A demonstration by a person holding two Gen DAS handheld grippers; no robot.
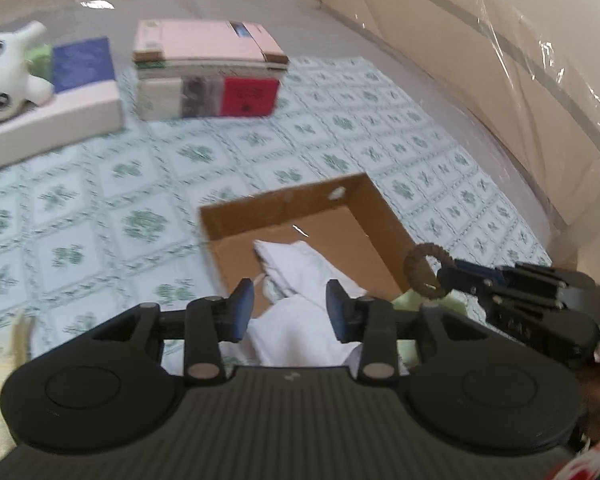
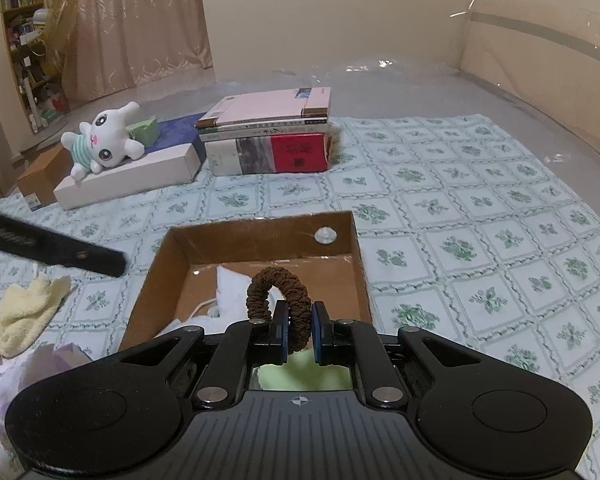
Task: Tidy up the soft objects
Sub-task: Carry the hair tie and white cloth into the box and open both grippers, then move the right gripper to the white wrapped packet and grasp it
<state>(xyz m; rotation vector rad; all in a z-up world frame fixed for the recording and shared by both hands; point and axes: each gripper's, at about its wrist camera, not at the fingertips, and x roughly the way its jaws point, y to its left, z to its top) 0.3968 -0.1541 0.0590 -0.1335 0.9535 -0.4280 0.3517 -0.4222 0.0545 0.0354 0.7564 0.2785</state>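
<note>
Scrunchie [image 2: 278, 294] pinched in right gripper [image 2: 299, 334] jaws over cardboard box [image 2: 260, 236], left gripper [image 1: 290, 310] jaws spread around white cloth [image 1: 300, 276]; next, release inside.

Print on the book stack [image 2: 266, 136] is unreadable.

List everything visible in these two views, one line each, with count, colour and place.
cardboard box: one, brown, open, middle of the patterned cloth
white cloth: one, inside the box
hair scrunchie: one, brown, over the box
yellow towel: one, pale yellow, left of the box
stack of books: one, pink book on top, red-spined book at the bottom, far side
plush toy: one, white, lying on the long white box
left tongs: open over the white cloth, pads not pressing it
right tongs: shut on the scrunchie
</note>
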